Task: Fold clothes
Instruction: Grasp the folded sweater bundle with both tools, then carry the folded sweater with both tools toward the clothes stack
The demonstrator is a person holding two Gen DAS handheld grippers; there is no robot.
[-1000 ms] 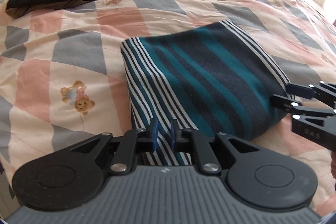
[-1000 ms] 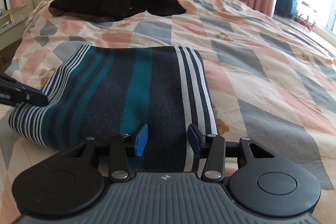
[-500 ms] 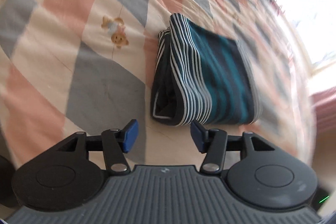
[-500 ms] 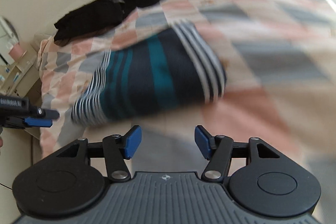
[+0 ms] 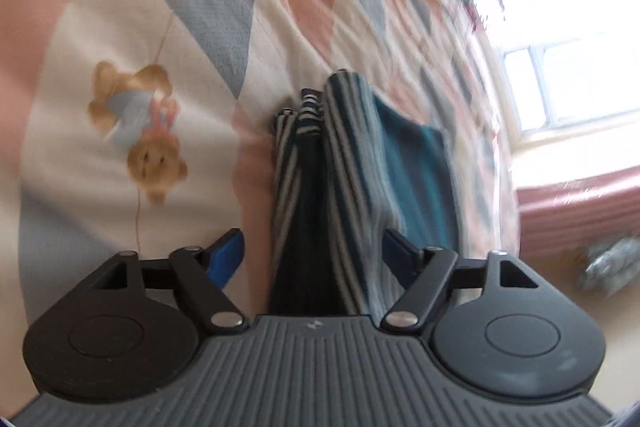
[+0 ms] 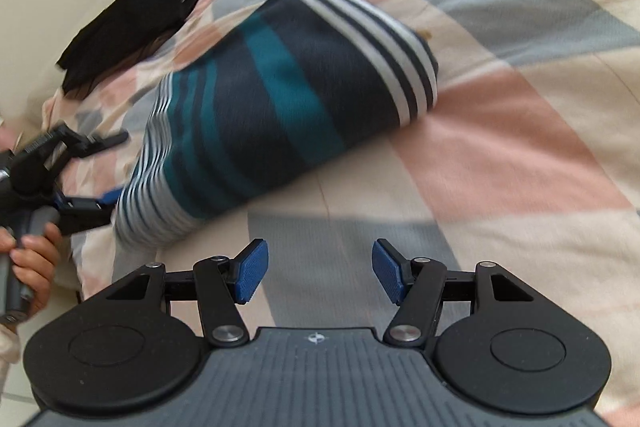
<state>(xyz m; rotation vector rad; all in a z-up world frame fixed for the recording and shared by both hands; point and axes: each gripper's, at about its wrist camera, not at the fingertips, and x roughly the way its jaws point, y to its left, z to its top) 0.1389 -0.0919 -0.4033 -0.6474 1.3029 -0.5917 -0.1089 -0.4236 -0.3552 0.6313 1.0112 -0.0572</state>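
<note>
Left wrist view sits low and very close at the folded striped garment (image 5: pixel 340 187), looking along its layered edge toward the window (image 5: pixel 560 79). Right wrist view looks down from farther back at the same garment's broad top

No words, numbers or brand names can be read anywhere. The one mark is a small pale emblem — too tiny to make out — on the grey ribbed housing of the left gripper (image 5: pixel 312 259) and likewise on the right gripper (image 6: pixel 320 275). A label strip on the left tool, seen from the right wrist view, is blurred beyond reading.
</note>
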